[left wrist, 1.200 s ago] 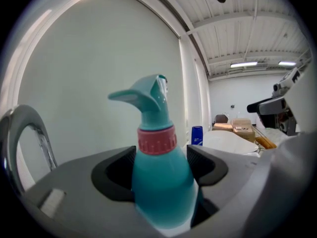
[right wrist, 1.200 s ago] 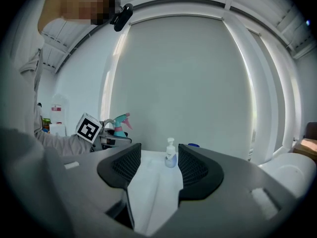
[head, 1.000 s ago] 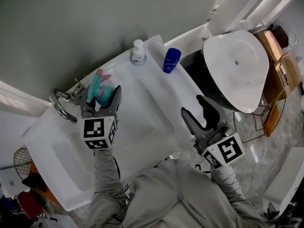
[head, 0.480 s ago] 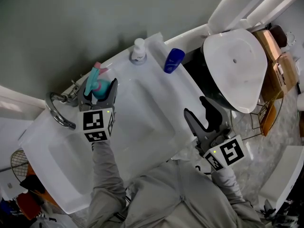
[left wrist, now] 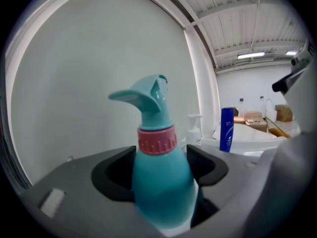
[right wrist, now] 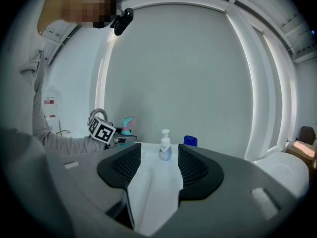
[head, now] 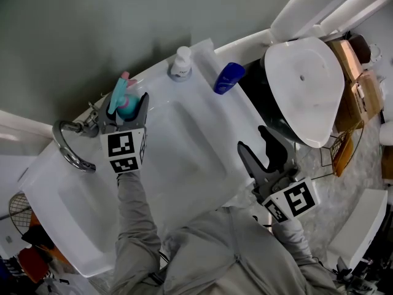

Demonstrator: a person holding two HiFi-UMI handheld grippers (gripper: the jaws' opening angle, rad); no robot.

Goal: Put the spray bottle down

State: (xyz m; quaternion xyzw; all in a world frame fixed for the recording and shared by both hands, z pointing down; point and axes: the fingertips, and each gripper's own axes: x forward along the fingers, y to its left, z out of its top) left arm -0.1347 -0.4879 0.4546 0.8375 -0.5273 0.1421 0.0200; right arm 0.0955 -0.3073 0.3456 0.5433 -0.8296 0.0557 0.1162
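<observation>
At the back-left rim of the white sink [head: 184,158], the left gripper [head: 126,107] is clamping the upright teal spray bottle [left wrist: 161,182] by its body, while off the sink's front-right corner the right gripper [head: 256,145] is hovering, jaws parted and empty.

No word or number can be read for sure. The white pump bottle [right wrist: 165,148] carries a small dark logo, too small to make out. The blue bottle [left wrist: 227,129] has pale print on its front, blurred. A red-and-white sign [right wrist: 48,101] on the wall is illegible. The cubes on the left gripper [head: 126,103] and the right gripper [head: 252,137] show only black-and-white square codes, no letters.
</observation>
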